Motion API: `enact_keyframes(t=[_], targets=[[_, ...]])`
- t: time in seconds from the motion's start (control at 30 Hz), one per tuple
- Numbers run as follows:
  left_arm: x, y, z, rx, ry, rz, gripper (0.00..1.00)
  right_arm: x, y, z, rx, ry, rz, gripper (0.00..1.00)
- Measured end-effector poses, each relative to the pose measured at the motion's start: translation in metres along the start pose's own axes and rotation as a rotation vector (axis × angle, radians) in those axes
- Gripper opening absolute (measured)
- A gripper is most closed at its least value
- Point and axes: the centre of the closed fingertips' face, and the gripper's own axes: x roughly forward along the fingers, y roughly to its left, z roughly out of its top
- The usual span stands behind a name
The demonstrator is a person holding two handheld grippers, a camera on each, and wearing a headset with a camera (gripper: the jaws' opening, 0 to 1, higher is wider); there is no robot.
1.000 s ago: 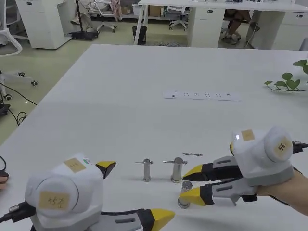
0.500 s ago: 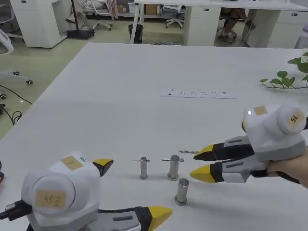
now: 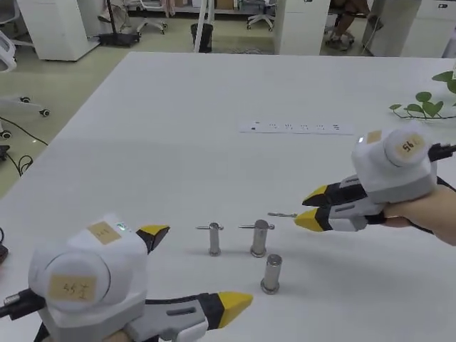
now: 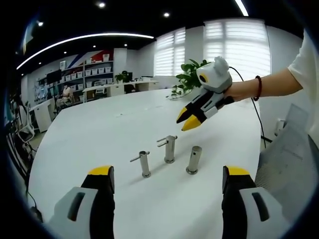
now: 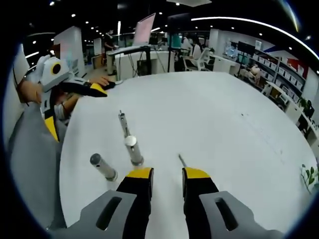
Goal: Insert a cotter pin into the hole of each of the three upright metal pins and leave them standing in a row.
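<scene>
Three metal pins stand upright on the white table. The left pin (image 3: 214, 239) (image 4: 144, 164) and the middle pin (image 3: 260, 237) (image 4: 170, 149) each carry a cotter pin through the top. The third pin (image 3: 271, 273) (image 4: 193, 159) (image 5: 103, 167) stands bare, slightly nearer me. A loose cotter pin (image 3: 283, 214) (image 5: 183, 160) lies flat just ahead of my right gripper (image 3: 310, 206) (image 5: 168, 174), which is open with a narrow gap and nothing in it. My left gripper (image 3: 199, 267) (image 4: 168, 174) is wide open and empty, near the pins on their left.
A white power strip (image 3: 296, 128) lies farther back on the table. A green plant (image 3: 426, 108) sits at the right edge. Office desks and chairs stand beyond the table's far edge.
My right gripper has drawn away from the bare third pin, moving right and farther back toward the loose cotter pin. The pin stays standing. The left gripper has hardly moved.
</scene>
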Motion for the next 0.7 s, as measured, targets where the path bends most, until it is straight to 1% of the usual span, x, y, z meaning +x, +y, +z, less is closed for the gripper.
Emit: enact_keyframes(t=[0.13,0.23,0.3,0.4,0.5,0.57,0.6,0.7], targets=[[0.001,-0.001,0.000,-0.002,0.000,-0.005,0.89,0.011,-0.004,-0.005,-0.028,0.034,0.004,0.22],[0.001,-0.002,-0.001,0.001,0.005,-0.009,0.88,0.019,-0.009,-0.009,-0.087,0.080,0.007,0.15],[0.002,-0.002,-0.003,0.003,0.011,-0.012,0.87,0.027,-0.017,-0.012,-0.080,0.089,0.003,0.15],[0.002,-0.001,-0.003,0.005,0.014,-0.011,0.86,0.032,-0.024,-0.011,-0.082,0.107,0.000,0.15],[0.002,-0.001,-0.004,0.001,0.013,-0.011,0.86,0.036,-0.026,-0.010,-0.070,0.110,0.001,0.15],[0.002,0.000,-0.004,0.000,0.013,-0.010,0.85,0.039,-0.027,-0.013,-0.081,0.133,0.002,0.15],[0.001,0.000,-0.004,-0.002,0.014,-0.008,0.85,0.041,-0.027,-0.017,-0.087,0.154,0.005,0.15],[0.001,0.002,-0.006,-0.004,0.017,-0.005,0.84,0.046,-0.030,-0.019,-0.082,0.166,0.010,0.15]])
